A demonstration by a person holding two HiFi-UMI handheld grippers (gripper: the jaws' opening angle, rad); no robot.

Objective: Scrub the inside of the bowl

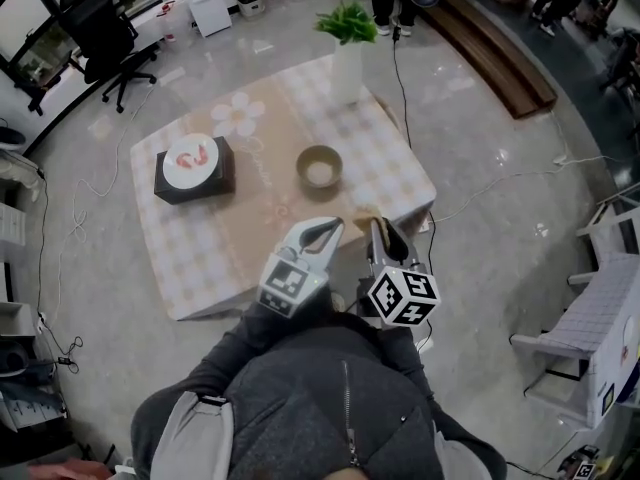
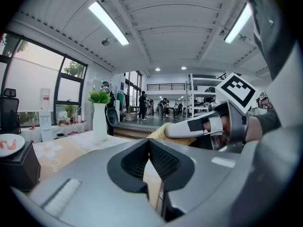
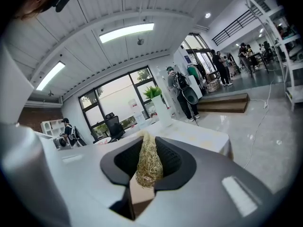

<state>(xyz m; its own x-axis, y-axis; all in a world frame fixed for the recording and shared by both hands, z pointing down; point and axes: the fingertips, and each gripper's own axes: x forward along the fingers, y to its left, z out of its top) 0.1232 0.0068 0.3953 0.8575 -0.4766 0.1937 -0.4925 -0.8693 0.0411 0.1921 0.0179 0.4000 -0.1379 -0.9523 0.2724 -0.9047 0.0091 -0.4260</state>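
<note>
Bowl [image 1: 319, 166] is sitting upright, mouth up, around the middle of the table [image 1: 230, 248]. Nothing is touching it. It's round, so no long axis to line up with; entry is going to be from above. Too small here to tell whether the inside is dirty.

Box [image 1: 195, 183] with a plate [image 1: 190, 156] on top is standing off to the bowl's left, and a vase [image 1: 346, 68] is standing behind it toward the far edge. Both are well clear of the approach path.

Right gripper [image 3: 149, 148] is clamping a fibrous scrubber [image 3: 148, 162]. The wad is lying lengthwise along the jaws, with its tip poking out in front.

Left gripper [image 2: 149, 143] is clenched tight with nothing between the jaws.

Both are hovering side by side at the near edge of the table, close to the person's body and well apart from the bowl.

Key relation: the bowl is lying straight ahead of the left gripper [image 1: 330, 226], and ahead and to the left of the right gripper [image 1: 381, 226]. Left is slightly nearer, but right is carrying the tool. My read: right is needing to go forward, drift left, then tip the scrubber down into the mouth. Left is well placed to steady the rim, though it would have to open first.
</note>
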